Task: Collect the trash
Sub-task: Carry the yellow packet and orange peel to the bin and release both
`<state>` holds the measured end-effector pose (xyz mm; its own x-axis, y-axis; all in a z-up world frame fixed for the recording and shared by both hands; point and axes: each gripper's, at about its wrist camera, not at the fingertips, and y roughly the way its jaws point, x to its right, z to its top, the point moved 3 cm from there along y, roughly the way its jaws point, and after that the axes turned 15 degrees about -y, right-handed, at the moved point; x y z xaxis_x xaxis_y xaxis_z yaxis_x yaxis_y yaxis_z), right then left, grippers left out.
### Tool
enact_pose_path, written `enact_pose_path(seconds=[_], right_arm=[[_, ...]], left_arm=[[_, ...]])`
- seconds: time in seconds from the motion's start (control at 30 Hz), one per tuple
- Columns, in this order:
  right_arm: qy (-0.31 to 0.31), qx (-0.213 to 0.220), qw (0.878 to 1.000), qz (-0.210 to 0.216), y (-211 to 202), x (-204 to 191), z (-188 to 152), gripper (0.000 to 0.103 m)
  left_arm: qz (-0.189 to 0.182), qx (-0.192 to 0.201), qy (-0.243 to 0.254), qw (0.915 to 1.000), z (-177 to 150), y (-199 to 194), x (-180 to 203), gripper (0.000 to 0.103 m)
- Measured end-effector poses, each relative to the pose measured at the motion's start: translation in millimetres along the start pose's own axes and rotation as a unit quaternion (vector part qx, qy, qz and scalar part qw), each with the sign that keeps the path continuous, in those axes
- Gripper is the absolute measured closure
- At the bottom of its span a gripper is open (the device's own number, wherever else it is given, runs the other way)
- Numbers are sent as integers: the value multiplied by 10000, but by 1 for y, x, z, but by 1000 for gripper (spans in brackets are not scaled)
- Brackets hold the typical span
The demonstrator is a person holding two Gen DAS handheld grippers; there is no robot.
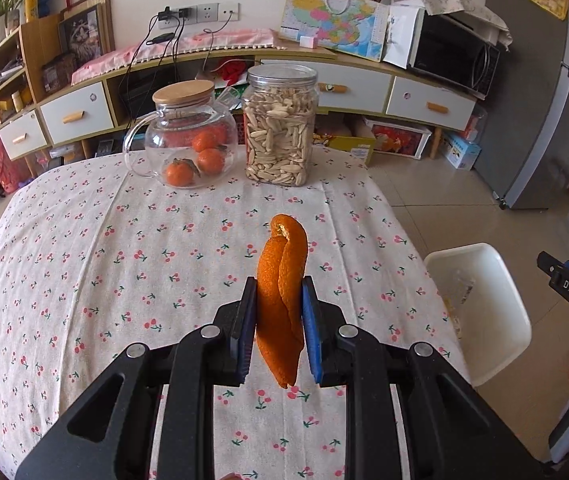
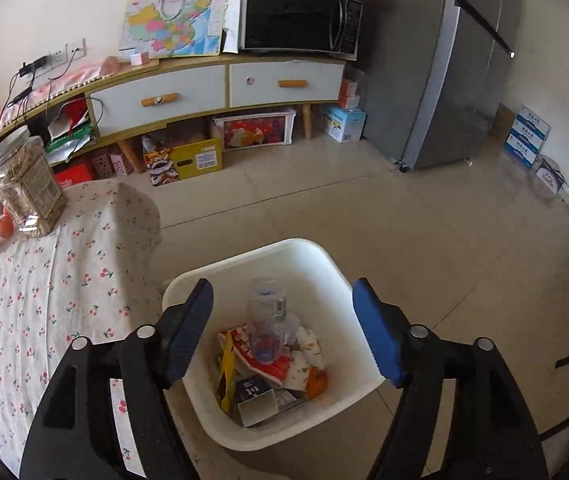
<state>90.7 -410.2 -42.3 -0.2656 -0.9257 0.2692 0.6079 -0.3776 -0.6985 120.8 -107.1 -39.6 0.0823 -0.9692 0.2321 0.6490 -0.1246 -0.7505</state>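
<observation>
Left wrist: left gripper (image 1: 278, 312) clamps curled orange peel (image 1: 282, 292) (pith hidden); right gripper (image 2: 282, 330) apart over bin (image 2: 308, 252).

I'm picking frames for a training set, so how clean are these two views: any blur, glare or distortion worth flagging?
Left wrist view: the orange peel in the left gripper is sharp, while fisheye bends the sideboard into an arc and the corners go black. Right wrist view: also sharp, daylight glare lies on the floor tiles, and the trash in the white bin under the open right gripper stays readable.
</observation>
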Motion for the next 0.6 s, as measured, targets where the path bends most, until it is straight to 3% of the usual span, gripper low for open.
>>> enact_pose_path(seconds=[0.13, 0.27, 0.6], right_arm=[[372, 68, 9989, -267, -5, 31, -2, 18], [707, 164, 9962, -481, -9, 58, -3, 12], [1882, 277, 9780, -855, -17, 127, -17, 7]], left_arm=[[-315, -142, 262, 9991, -5, 3, 51, 81], [-659, -130, 563, 9962, -8, -1, 106, 79], [-1242, -339, 1126, 9853, -25, 9, 219, 79]])
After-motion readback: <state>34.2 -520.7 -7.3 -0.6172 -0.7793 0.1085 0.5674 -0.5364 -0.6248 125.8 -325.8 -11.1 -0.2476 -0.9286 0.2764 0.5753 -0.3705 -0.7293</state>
